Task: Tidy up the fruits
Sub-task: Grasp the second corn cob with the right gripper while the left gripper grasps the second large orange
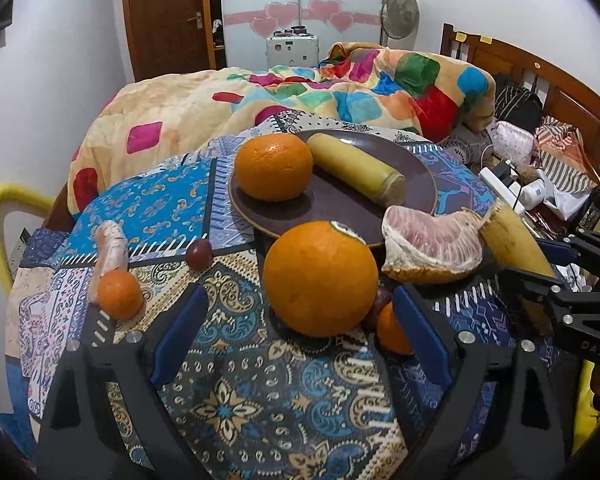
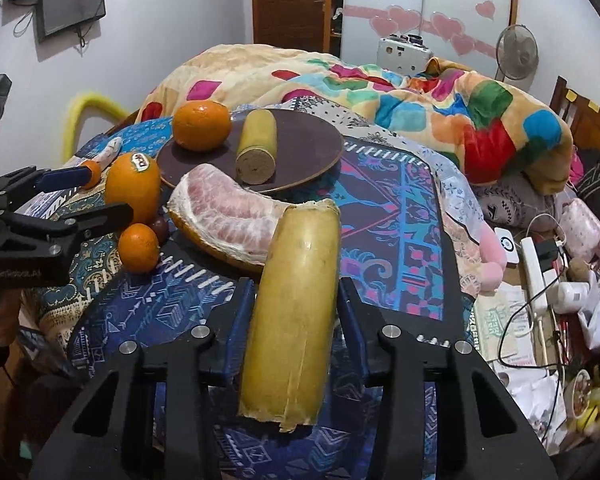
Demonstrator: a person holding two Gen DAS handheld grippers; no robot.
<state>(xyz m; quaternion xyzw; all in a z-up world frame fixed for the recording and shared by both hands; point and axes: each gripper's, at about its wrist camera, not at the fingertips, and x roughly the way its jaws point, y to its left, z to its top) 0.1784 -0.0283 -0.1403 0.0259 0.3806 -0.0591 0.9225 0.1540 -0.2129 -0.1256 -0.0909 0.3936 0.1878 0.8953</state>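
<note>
**Right claw at cane, plate partly filled**

Left gripper (image 1: 300, 332) was open wide, jaws apart, holding nothing; it hovered low over the cloth (image 1: 228, 400) with the big orange (image 1: 320, 278) just ahead between the fingers. Right gripper (image 2: 296, 312) straddled the cane piece (image 2: 296, 312); the left pad looked touching or nearly so, a gap showed at the right pad, so a firm grip could not be told.

Left to right in the left wrist view: pale root-like piece (image 1: 109, 256), small orange (image 1: 120, 294) touching it, dark grape (image 1: 199, 254) alone, big orange, second small orange (image 1: 394, 330) and another dark fruit (image 1: 380, 304) tucked behind it, pomelo wedge (image 1: 432, 246) against the plate rim, cane piece at far right.

Done so far, by my read: plate (image 1: 340, 208) held one orange (image 1: 274, 166) and one cane section (image 1: 358, 168). Left to do: about eight loose items were off the plate, so the task looked under a third along.

Room: plate had bare space at front and right, enough for the cane and big orange, tight for all. Pomelo wedge sat between the held cane and the plate, so a lift over it seemed needed. Table edge dropped off close on the left by the root piece, and on the right toward the clutter of cables (image 2: 540, 264). The two grippers were near each other; crossing paths risked a bump.
</note>
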